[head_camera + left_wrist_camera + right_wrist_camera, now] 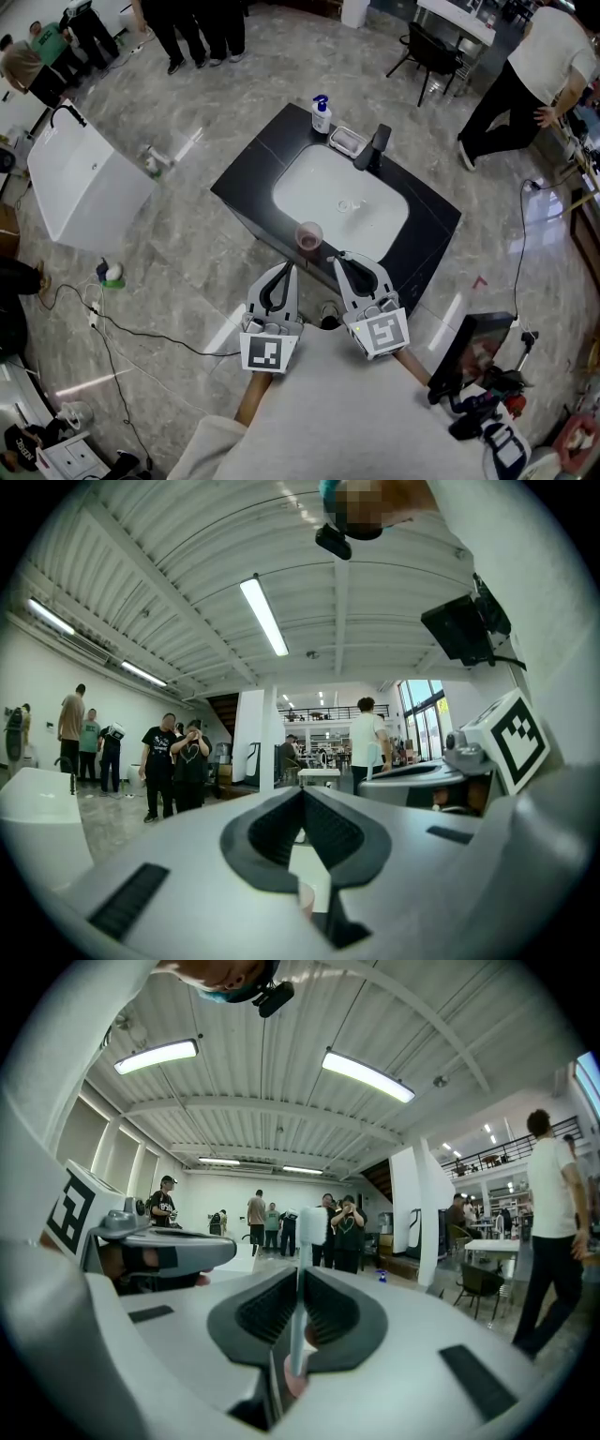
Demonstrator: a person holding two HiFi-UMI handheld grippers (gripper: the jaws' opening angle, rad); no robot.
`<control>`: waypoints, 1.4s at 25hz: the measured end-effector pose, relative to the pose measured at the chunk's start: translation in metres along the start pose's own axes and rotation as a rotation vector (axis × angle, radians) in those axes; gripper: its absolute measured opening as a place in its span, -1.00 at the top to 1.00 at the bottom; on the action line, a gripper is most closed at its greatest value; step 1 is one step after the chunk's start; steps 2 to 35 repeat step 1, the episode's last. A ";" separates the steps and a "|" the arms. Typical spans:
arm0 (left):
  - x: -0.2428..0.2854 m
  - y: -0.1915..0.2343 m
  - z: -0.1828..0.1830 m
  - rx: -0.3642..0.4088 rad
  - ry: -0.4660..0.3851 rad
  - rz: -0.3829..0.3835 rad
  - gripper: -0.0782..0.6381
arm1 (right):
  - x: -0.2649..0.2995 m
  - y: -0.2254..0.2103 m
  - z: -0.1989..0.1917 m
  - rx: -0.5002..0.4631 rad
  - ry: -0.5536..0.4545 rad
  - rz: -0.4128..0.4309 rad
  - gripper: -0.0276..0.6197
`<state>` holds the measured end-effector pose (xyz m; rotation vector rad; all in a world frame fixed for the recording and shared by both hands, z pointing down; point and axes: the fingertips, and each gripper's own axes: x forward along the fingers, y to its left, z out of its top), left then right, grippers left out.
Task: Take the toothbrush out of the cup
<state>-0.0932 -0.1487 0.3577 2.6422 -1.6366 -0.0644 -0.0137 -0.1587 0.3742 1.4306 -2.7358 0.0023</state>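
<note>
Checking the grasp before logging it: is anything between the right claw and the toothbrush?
Nothing visible stands between them. The right claw is shut on the toothbrush, whose head pokes past the tips. The cup sits apart from it at the near edge of the counter. The left claw is shut and empty.

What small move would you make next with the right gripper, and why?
Probably lift the right gripper straight up, tongs shut. Its view shows the toothbrush clamped upright between them, with the pink cup right at its lower end, so I cannot tell it has cleared the rim.
</note>
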 end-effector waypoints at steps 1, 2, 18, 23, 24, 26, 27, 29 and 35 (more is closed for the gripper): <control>0.000 0.000 0.000 0.001 0.000 -0.001 0.77 | 0.000 0.000 0.002 0.000 -0.008 0.001 0.82; 0.000 0.000 0.000 0.001 0.000 -0.001 0.77 | 0.000 0.000 0.002 0.000 -0.008 0.001 0.82; 0.000 0.000 0.000 0.001 0.000 -0.001 0.77 | 0.000 0.000 0.002 0.000 -0.008 0.001 0.82; 0.000 0.000 0.000 0.001 0.000 -0.001 0.77 | 0.000 0.000 0.002 0.000 -0.008 0.001 0.82; 0.000 0.000 0.000 0.001 0.000 -0.001 0.77 | 0.000 0.000 0.002 0.000 -0.008 0.001 0.82; 0.000 0.000 0.000 0.001 0.000 -0.001 0.77 | 0.000 0.000 0.002 0.000 -0.008 0.001 0.82; 0.000 0.000 0.000 0.001 0.000 -0.001 0.77 | 0.000 0.000 0.002 0.000 -0.008 0.001 0.82; 0.000 0.000 0.000 0.001 0.000 -0.001 0.77 | 0.000 0.000 0.002 0.000 -0.008 0.001 0.82; 0.000 0.000 0.000 0.001 0.000 -0.001 0.77 | 0.000 0.000 0.002 0.000 -0.008 0.001 0.82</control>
